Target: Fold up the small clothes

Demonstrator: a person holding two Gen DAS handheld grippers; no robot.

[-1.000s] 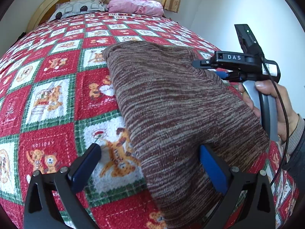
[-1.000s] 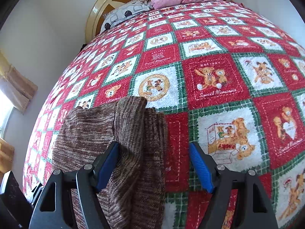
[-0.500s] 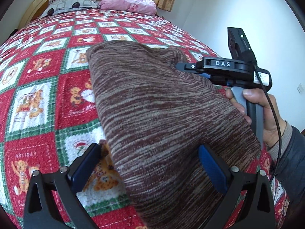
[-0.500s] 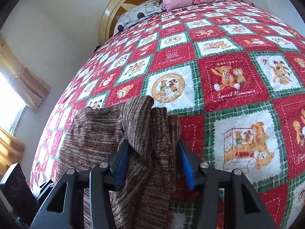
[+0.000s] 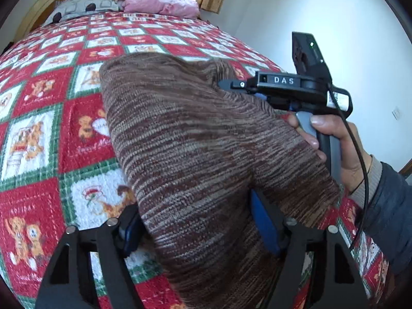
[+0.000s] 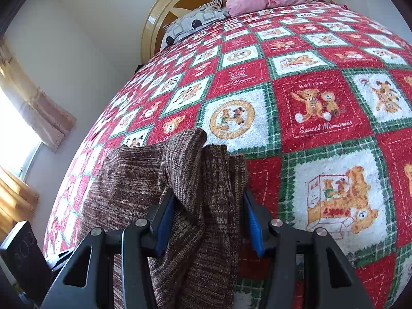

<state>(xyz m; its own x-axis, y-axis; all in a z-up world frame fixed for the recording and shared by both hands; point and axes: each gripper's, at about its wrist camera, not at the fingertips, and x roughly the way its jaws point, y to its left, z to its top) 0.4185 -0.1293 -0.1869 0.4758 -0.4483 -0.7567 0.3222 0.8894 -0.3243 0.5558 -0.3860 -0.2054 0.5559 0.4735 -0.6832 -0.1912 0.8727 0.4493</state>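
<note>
Progress: I judge I am early in a fold; the brown knit garment (image 5: 195, 139) is gathered at two ends but nothing lies in a neat, finished stack yet.
Left to do: as I read it, lift or carry the held ends over, lay them down, smooth flat.
Left tool (image 5: 195, 229): I am closing it around the near end of the garment; the fabric fills the gap, and the blue pads appear to touch it on both sides.
Right tool (image 6: 206, 219): narrow and closing, its pads pinching a bunched sleeve-like fold of the knit.
Garment's place: on the bed's holiday quilt (image 6: 322, 118), stretched between my two tools.
Garment's look: marled brown and cream knit, thick, soft, ribbed at the far cuff, rumpled at the right end.
</note>
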